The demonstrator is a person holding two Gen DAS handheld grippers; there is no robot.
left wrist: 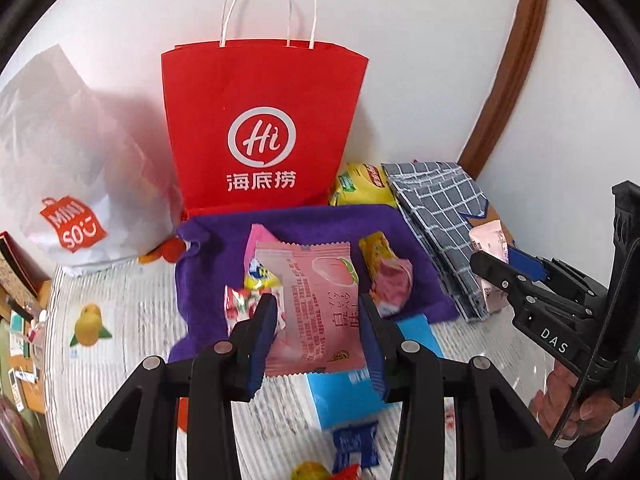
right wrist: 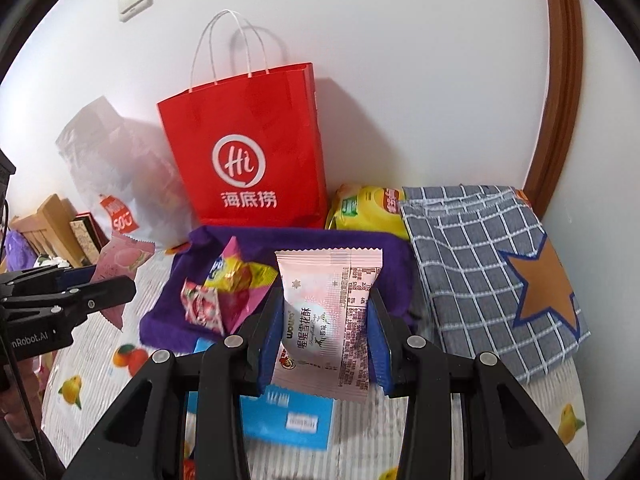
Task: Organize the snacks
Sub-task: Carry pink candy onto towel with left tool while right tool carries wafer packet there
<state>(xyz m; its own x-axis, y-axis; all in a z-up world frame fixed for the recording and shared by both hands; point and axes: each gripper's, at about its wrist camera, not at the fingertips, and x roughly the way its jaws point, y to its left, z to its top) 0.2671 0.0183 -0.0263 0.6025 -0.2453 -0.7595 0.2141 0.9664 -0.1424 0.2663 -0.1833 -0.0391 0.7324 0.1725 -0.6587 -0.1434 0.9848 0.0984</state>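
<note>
A person holds 2 claws above a desk (right wrist: 400, 432) covered in a white striped cloth printed with fruit. The left claw (left wrist: 316, 332) is closed on a pink peach snack packet (left wrist: 316, 312), its blue pads pressing both side edges, with the packet standing upright between them. The right claw (right wrist: 326, 340) is closed the same way on a pale pink and white snack packet (right wrist: 328, 316) printed with Chinese text.

Both packets hang over the near edge of a purple cloth (left wrist: 312, 220) spread on the middle of the desk. Several small wrapped candies (left wrist: 384, 276) lie loose on that purple cloth. A light blue box (right wrist: 280, 420) lies flat on the desk just in front of the cloth's near edge.

At the far edge of the desk, against a white wall, stands a red paper bag (left wrist: 264, 120) with white rope handles and a "Hi" logo. A white plastic Miniso bag (left wrist: 68, 184) slumps toward the far left corner. A yellow chip bag (right wrist: 364, 208) lies just right of the red bag, and a folded grey checked fabric (right wrist: 480, 256) with an orange star lies toward the far right corner.
</note>
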